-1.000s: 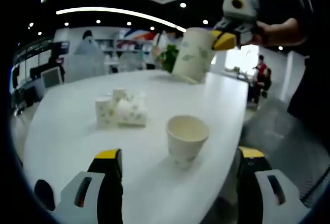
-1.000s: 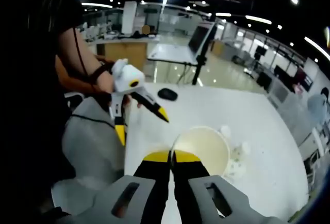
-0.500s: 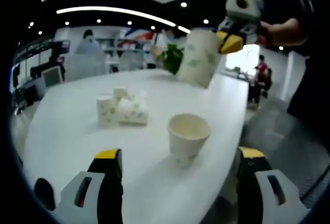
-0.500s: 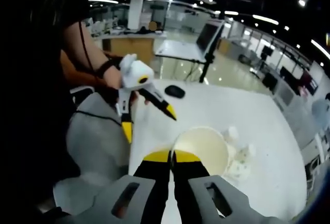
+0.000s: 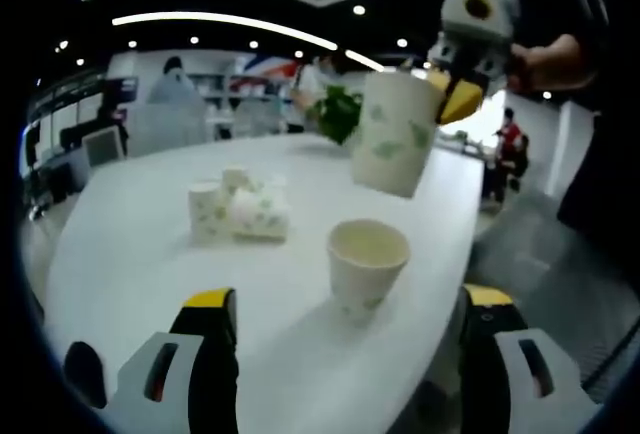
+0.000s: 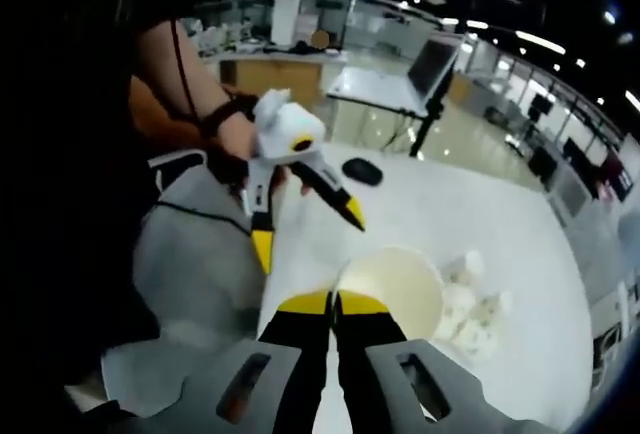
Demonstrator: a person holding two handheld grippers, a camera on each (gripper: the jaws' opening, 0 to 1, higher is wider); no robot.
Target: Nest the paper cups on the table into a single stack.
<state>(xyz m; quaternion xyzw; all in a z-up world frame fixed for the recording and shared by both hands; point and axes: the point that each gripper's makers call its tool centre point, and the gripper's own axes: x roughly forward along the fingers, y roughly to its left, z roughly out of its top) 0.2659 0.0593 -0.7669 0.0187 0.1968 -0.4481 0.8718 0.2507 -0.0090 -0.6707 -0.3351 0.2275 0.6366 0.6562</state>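
My right gripper (image 6: 334, 304) is clenched on the rim of a paper cup (image 5: 395, 132), held in the air, tilted, above and beyond the upright cup (image 5: 366, 266) standing near the table's (image 5: 140, 244) right edge. My left gripper (image 5: 345, 354) is released, jaws wide, low before the standing cup. More cups (image 5: 238, 212) cluster mid-table. Risks, as I judge them: the tilted cup may catch the lower rim and tip the standing cup over the nearby edge (nothing steadies it), or the rim pinch may crease the paper.
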